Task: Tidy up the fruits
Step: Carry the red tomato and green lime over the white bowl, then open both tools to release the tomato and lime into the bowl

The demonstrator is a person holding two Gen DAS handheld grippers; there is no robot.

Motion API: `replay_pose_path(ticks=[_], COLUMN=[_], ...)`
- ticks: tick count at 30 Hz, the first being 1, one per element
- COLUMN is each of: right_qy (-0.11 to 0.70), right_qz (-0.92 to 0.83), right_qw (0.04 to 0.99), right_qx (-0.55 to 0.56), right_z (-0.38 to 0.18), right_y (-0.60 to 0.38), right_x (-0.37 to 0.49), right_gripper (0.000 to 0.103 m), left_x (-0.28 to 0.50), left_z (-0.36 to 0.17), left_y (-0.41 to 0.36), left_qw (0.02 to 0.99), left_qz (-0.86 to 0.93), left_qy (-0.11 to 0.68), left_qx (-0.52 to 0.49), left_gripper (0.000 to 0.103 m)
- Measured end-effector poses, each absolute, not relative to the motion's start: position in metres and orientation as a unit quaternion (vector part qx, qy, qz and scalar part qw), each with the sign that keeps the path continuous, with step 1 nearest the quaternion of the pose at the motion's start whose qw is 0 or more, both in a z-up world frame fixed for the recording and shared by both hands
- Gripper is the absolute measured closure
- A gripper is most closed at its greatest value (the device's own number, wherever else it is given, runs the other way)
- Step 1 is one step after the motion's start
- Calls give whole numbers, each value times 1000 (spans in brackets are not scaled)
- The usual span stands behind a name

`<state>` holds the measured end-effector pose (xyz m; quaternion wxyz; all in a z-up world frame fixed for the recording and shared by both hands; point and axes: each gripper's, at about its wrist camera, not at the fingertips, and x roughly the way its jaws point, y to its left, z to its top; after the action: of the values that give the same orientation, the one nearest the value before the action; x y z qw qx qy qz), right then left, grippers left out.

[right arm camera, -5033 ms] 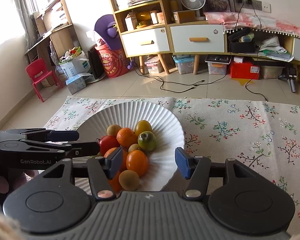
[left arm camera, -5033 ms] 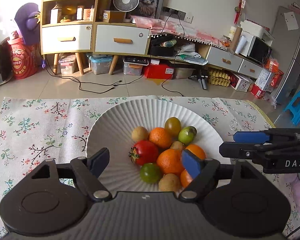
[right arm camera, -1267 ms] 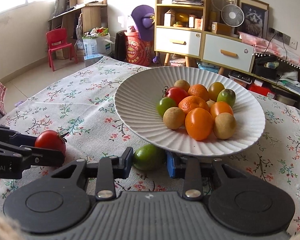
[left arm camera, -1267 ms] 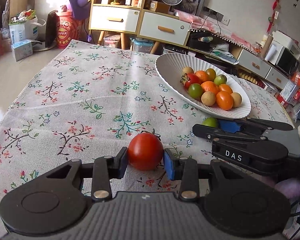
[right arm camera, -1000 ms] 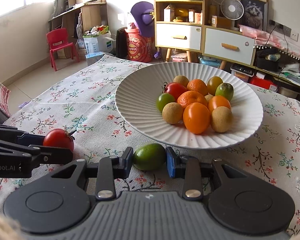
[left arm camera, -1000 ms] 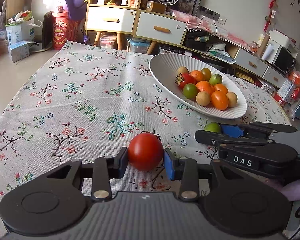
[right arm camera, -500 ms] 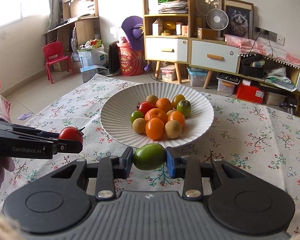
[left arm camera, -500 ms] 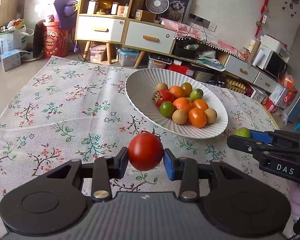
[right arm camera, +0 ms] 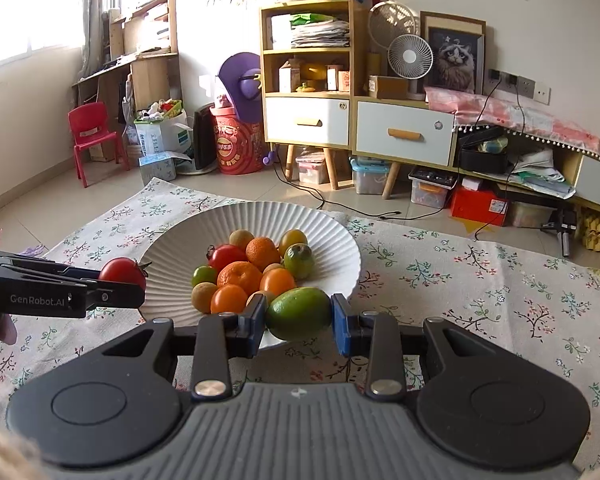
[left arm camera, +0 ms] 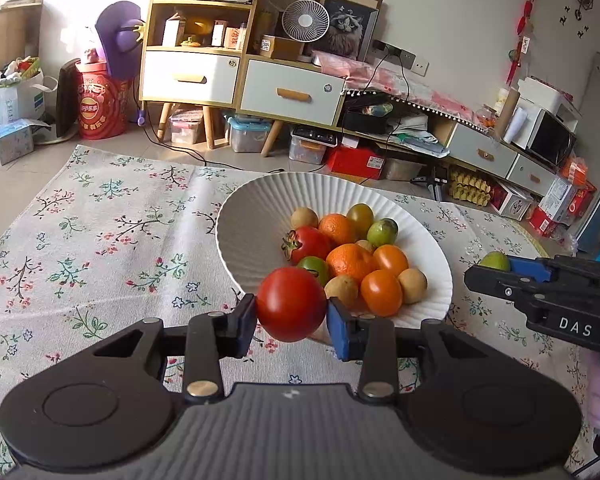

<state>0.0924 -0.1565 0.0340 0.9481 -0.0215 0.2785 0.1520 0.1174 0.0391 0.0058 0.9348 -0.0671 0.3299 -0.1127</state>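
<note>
While glossy round tomato point(left arm camera: 291, 304) fills blue fingers point(left arm camera: 339, 334), ribbed plate point(left arm camera: 252, 216) gleams.

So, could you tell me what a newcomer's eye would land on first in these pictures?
Most likely the red tomato clamped in the left gripper, close to the lens, and the green lime gripped likewise in the right gripper. Just beyond them, the white ribbed plate heaped with orange, green and red fruit sits on the floral tablecloth.

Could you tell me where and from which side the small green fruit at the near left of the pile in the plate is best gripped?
Grip the small green fruit across its round middle, coming from above: oranges crowd its right side, a red tomato sits behind, and only its top and plate-side flank are free.
</note>
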Motion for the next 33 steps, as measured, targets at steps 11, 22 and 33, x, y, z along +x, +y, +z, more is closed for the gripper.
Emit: replay_pose_path(ticks=[11, 22, 33], right_qy=[281, 293, 293], right_qz=[168, 177, 173], right_qw=[944, 936, 937], right_qx=[-49, -79, -77], right_z=[23, 17, 18], right_y=[-154, -147, -149], right_x=[112, 132, 140], right_gripper=[71, 71, 70], left_x=[150, 166, 168], left_z=[3, -4, -3], left_y=[39, 34, 36], left_qw=[937, 935, 936], left_qz=[-117, -134, -140], left_qy=[326, 327, 320], left_qx=[-43, -32, -39], left_gripper=[70, 70, 67])
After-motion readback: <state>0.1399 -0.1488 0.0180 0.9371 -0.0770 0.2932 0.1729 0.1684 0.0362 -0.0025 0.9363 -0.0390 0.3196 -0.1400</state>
